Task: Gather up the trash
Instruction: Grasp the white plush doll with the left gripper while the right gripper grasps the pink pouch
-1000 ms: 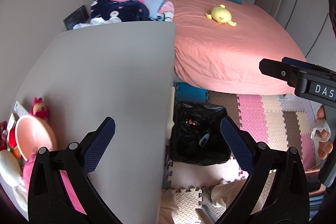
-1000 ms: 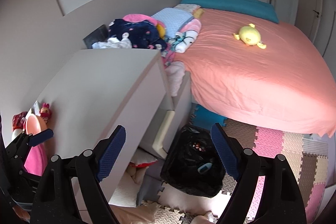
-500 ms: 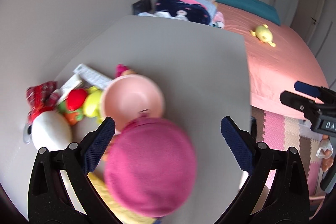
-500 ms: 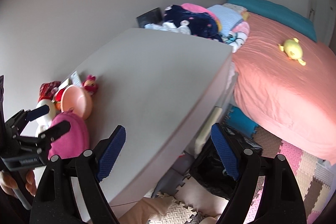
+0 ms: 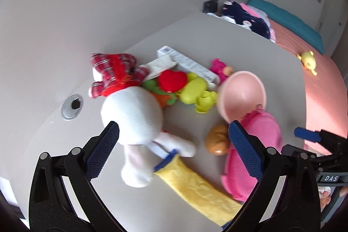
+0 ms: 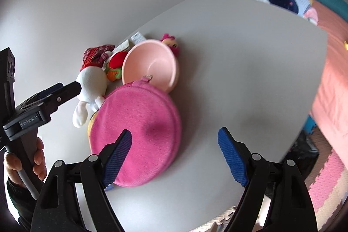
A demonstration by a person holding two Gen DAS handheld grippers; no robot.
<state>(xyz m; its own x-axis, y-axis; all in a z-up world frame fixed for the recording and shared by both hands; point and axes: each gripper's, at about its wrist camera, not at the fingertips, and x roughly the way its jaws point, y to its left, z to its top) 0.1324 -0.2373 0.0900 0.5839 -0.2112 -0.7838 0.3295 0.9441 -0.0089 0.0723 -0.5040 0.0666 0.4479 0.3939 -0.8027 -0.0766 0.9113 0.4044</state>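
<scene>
**Trash in sight: a carton, a paper scrap, and the bag**

I see a long white carton (image 5: 188, 62) lying flat near the wall-side edge of the tabletop (image 5: 250, 47), about midway along it. It sits at an angle to that edge, and its far end carries a printed barcode. Its near end is partly covered. Touching it on the wall side is a crumpled white paper scrap (image 5: 159, 64), also flat and partly buried. From my right wrist view, a black trash bag (image 6: 302, 151) stands on the floor (image 6: 326, 177) below the tabletop's bed-side edge. It is blurred and half hidden.
</scene>
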